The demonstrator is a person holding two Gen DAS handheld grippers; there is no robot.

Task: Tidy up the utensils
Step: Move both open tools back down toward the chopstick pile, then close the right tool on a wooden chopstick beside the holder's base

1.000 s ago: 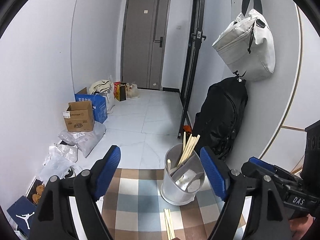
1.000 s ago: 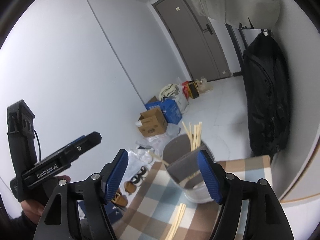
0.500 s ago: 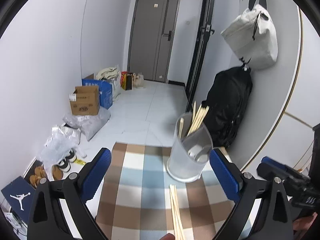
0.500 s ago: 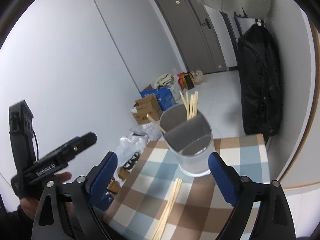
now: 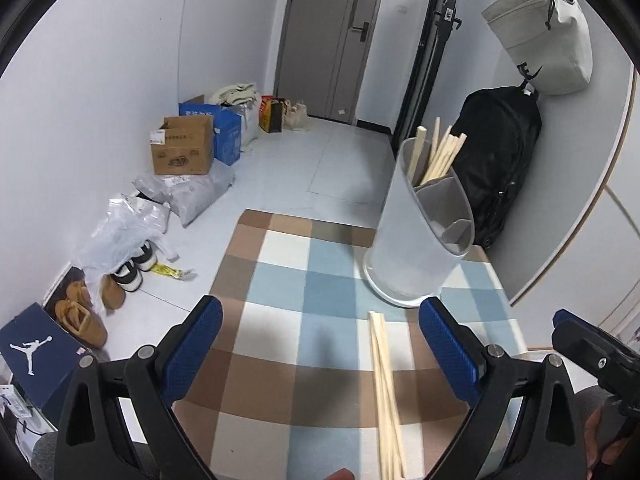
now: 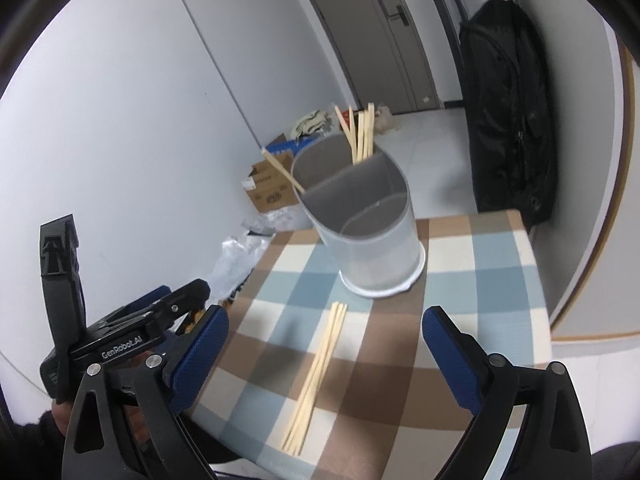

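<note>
Left wrist view shows one translucent utensil holder (image 5: 416, 240) standing at about one o'clock on the checked counter (image 5: 280, 280), with roughly six wooden chopsticks (image 5: 438, 152) upright in its far compartment, tips fanned upward. One loose bundle of chopsticks (image 5: 384, 392), perhaps four, lies flat at five o'clock, long axis running from the holder's base toward the camera. Left tongs (image 5: 320, 356) are spread wide, nothing between them. Right tongs (image 6: 324, 360) have just been opening and are spread wide around the bundle without touching it.
</note>
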